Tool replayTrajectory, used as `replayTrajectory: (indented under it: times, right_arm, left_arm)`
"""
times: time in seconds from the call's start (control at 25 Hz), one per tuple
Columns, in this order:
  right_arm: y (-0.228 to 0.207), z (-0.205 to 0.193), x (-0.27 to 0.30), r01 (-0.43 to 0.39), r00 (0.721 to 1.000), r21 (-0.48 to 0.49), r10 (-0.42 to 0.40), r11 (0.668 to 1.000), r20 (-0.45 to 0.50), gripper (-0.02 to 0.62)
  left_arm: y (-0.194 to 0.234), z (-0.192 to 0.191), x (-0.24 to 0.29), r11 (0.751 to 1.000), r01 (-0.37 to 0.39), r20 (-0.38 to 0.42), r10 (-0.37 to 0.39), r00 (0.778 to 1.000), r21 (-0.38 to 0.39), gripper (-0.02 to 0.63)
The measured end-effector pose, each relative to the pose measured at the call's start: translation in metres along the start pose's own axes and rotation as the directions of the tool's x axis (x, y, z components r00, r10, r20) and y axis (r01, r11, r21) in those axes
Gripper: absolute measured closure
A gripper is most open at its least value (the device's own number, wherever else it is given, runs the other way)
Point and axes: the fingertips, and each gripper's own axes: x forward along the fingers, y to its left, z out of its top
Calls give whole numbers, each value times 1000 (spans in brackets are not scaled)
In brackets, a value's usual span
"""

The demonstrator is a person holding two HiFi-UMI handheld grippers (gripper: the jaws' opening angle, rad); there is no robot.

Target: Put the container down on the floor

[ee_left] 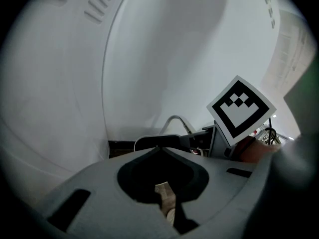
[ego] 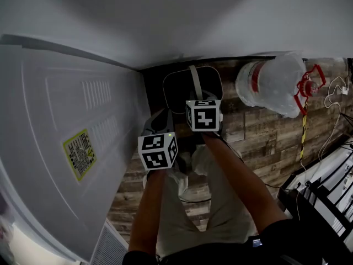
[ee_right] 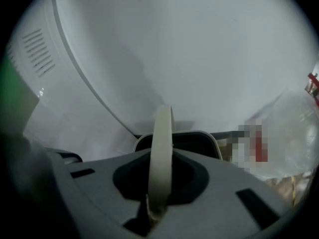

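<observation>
The container (ego: 192, 85) is a dark bin with a white rim and a pale strap handle (ego: 194, 80). It is in the narrow gap between the wall and a white appliance, at the centre of the head view. My right gripper (ego: 197, 100) is directly over it and shut on the handle (ee_right: 162, 148), which runs up between the jaws, with the bin's rim (ee_right: 214, 142) just beyond. My left gripper (ego: 157, 125) is beside it on the left, shut with nothing in it. In the left gripper view, the left gripper (ee_left: 159, 151) points at the bin (ee_left: 155, 140).
A tall white appliance (ego: 71, 137) fills the left and a white wall spans the top. On the wood-plank floor (ego: 253, 131) to the right lies a large plastic-wrapped water bottle (ego: 273, 84), with a red part (ego: 308, 88) and cables beside it. A black rack (ego: 325, 192) sits at the lower right.
</observation>
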Motion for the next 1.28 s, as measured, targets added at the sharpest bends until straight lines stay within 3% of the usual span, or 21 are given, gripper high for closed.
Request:
replayTrajectory:
  times: [0.72, 1.28]
  right_arm:
    - [15, -7, 52, -3, 998, -48, 6, 999, 61, 561]
    - [16, -19, 62, -13, 997, -18, 14, 1000, 82, 561]
  left_arm:
    - [17, -24, 22, 1000, -10, -14, 10, 1000, -8, 589]
    - [27, -43, 31, 1000, -1, -42, 0, 999, -25, 589]
